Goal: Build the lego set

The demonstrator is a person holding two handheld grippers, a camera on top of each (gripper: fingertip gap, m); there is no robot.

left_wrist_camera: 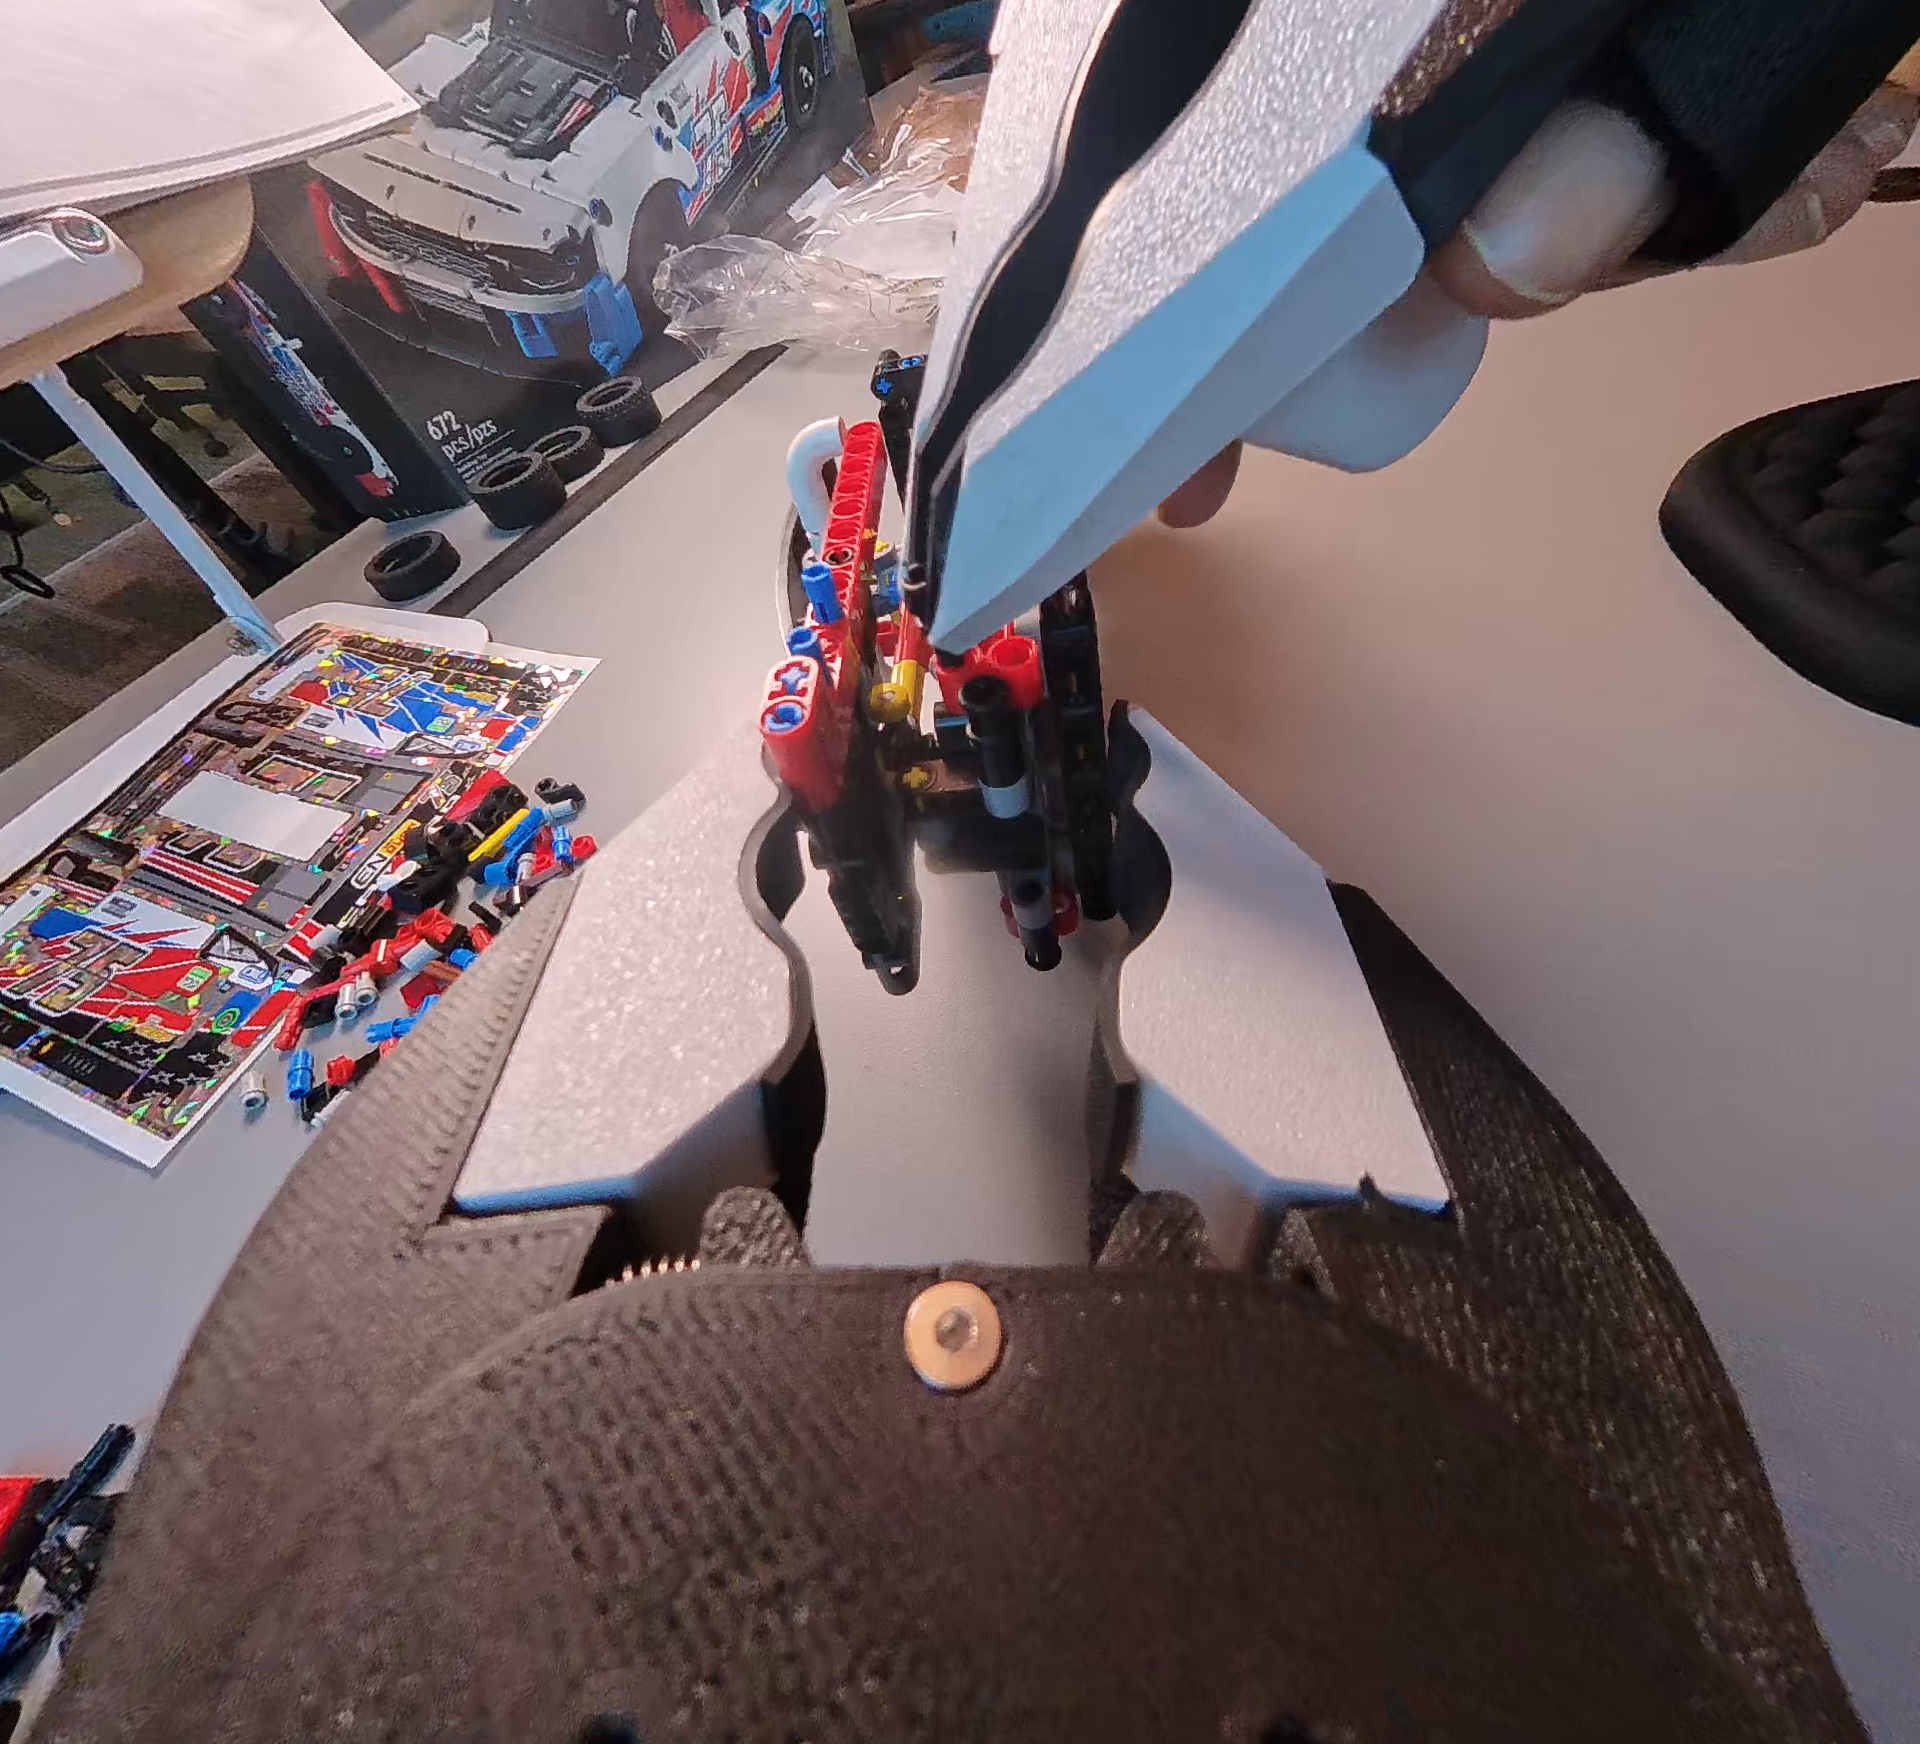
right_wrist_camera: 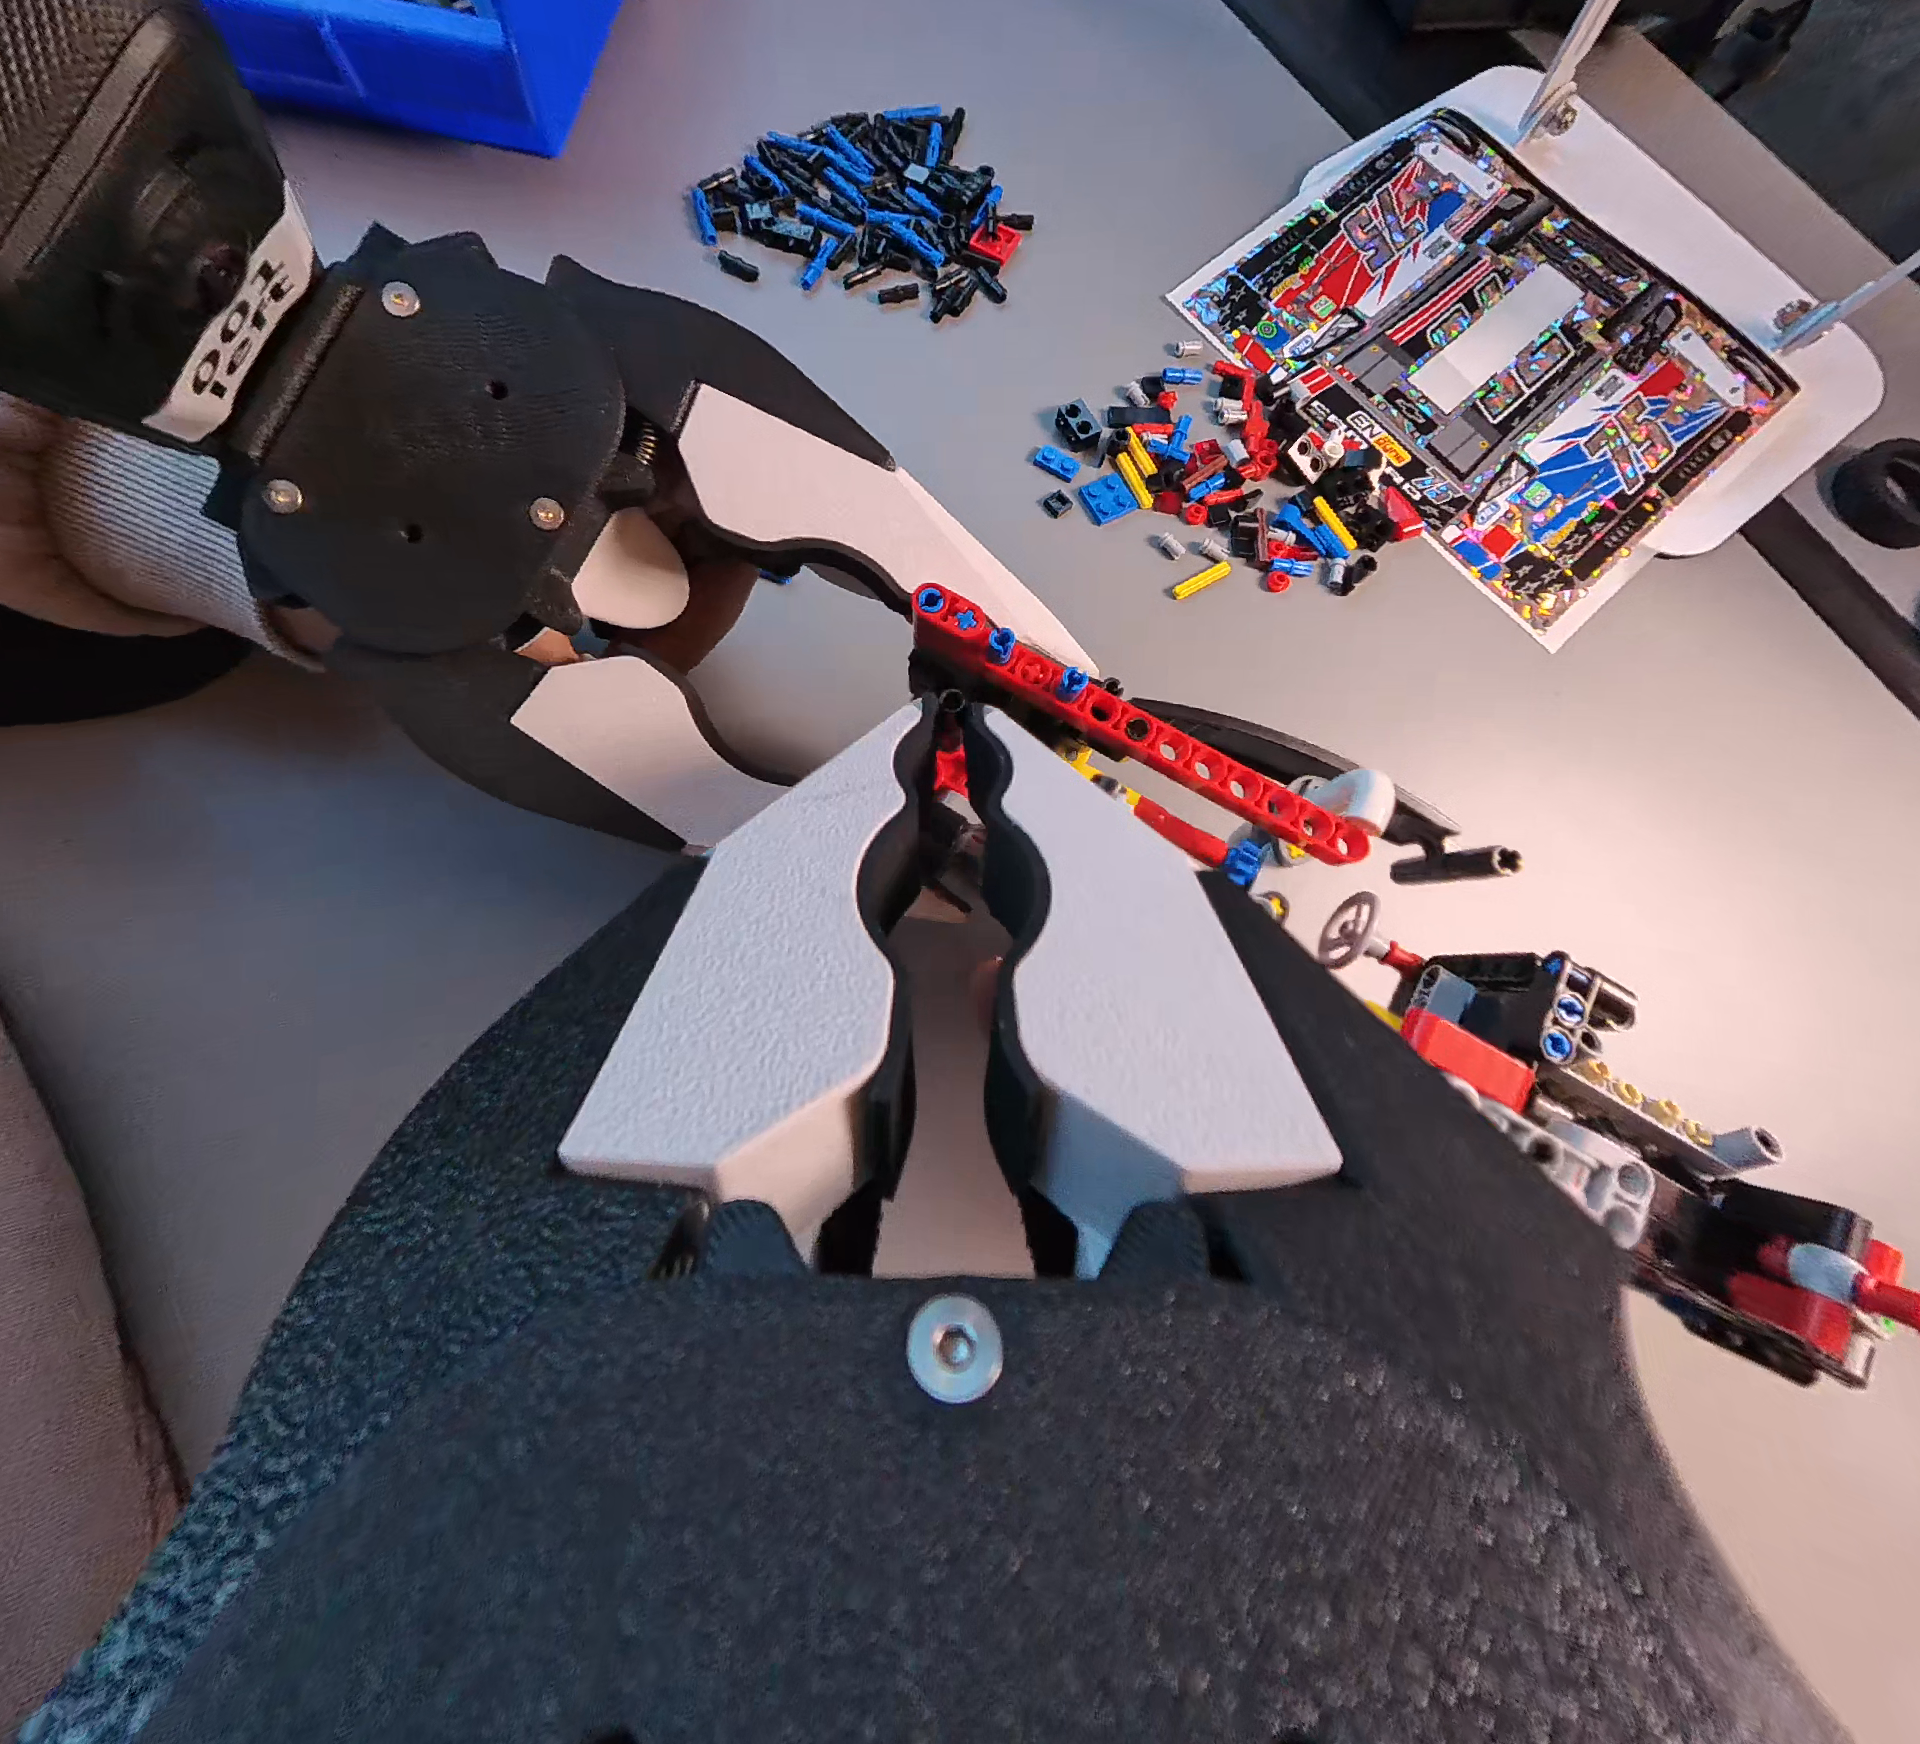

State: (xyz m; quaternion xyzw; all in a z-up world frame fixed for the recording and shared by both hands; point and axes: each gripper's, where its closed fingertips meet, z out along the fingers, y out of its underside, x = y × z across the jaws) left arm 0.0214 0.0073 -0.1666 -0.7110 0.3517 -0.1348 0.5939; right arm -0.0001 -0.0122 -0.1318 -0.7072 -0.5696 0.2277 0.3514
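Red and black plastic beams, studded with round holes and blue pins, make up the lego assembly (left_wrist_camera: 914, 738), a long narrow frame held just above the pale grey table (left_wrist_camera: 1507, 863). Its long axis runs away from the left gripper (left_wrist_camera: 951, 821), whose matte white, scalloped fingers clamp its near end from both sides. The right gripper (right_wrist_camera: 951, 728), coarse black print with white fingers, is pinched nearly together on a small black and red part at that same end. Loose pieces (right_wrist_camera: 1216, 479) lie beside a glittering sticker sheet (right_wrist_camera: 1496, 364).
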